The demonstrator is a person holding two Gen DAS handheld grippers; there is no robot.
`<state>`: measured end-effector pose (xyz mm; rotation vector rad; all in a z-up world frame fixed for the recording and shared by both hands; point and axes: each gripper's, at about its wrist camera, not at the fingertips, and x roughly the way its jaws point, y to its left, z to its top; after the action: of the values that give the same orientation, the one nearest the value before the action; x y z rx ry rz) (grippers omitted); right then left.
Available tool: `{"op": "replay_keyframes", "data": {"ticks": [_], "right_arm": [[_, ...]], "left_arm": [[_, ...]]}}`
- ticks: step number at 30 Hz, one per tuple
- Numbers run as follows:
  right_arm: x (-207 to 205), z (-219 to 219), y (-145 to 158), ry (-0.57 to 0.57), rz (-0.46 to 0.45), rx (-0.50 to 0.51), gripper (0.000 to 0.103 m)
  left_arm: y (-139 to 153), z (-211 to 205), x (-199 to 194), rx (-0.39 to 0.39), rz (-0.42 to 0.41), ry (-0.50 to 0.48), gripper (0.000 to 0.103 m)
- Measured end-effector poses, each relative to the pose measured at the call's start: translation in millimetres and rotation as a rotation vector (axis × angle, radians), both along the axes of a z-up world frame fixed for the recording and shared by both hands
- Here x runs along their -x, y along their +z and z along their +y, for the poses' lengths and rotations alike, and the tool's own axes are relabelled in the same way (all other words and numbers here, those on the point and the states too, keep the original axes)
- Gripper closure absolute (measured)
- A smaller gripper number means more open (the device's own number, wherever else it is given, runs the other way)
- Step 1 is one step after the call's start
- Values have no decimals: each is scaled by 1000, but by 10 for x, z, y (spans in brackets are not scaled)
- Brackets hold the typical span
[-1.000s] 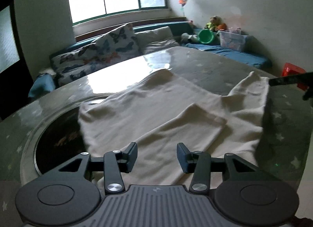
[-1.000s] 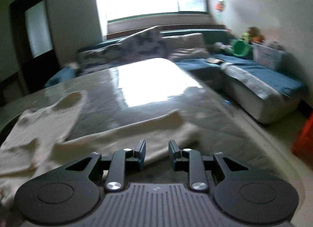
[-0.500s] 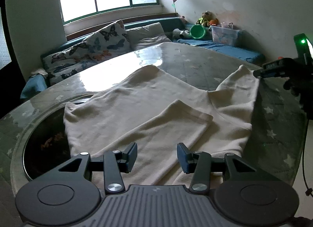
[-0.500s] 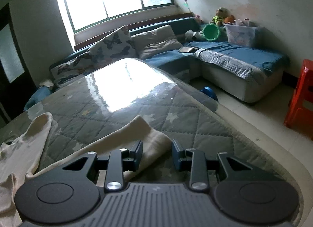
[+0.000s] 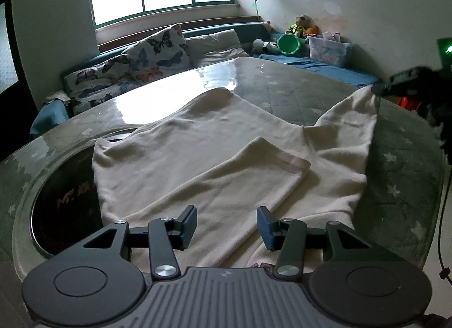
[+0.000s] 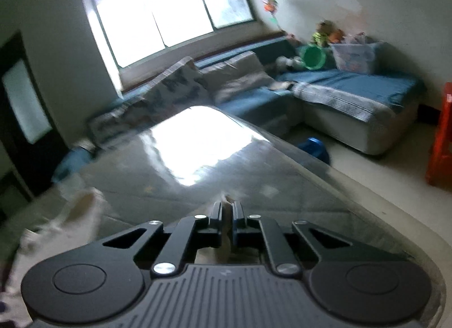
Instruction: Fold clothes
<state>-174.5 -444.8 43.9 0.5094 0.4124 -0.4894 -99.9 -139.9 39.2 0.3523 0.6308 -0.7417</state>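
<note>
A cream long-sleeved garment [image 5: 197, 152] lies spread over the glass-topped table [image 5: 282, 79], one sleeve [image 5: 254, 169] folded across its body. My left gripper [image 5: 226, 224] hovers open just above the garment's near edge, nothing between its fingers. My right gripper [image 6: 226, 210] is shut on the cuff of the other sleeve, a strip of cream cloth [image 6: 226, 232] pinched between its jaws. In the left wrist view that right gripper [image 5: 380, 89] holds the sleeve end [image 5: 364, 101] lifted off the table at the far right. The right wrist view is blurred.
A round dark inset [image 5: 65, 192] sits in the table at the left. A blue sofa [image 6: 353, 93] with butterfly cushions [image 5: 127, 73], toys, a green bucket [image 5: 288, 43] and a clear box [image 5: 327, 49] runs along the walls. A red stool [image 6: 440, 141] stands on the floor right.
My right gripper has gone from open around the sleeve cuff to shut on it and has lifted it. The left gripper stays open over the garment's near edge.
</note>
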Motion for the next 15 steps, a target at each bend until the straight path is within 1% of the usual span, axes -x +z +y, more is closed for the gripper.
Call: {"op": "replay_keyframes", "data": {"ticks": [4, 6, 8, 11, 15], "right_arm": [[44, 213, 292, 97, -103, -18, 98], [44, 385, 457, 162, -154, -13, 98], [25, 589, 620, 233, -204, -5, 98], [-29, 882, 802, 334, -257, 7, 98], [-201, 1333, 956, 479, -299, 25, 98]], "left_arm": [[-8, 31, -4, 6, 6, 9, 51], [-5, 68, 2, 11, 2, 16, 46], [0, 116, 5, 17, -1, 24, 46], [8, 199, 1, 33, 6, 40, 46], [15, 299, 1, 55, 18, 59, 46]]}}
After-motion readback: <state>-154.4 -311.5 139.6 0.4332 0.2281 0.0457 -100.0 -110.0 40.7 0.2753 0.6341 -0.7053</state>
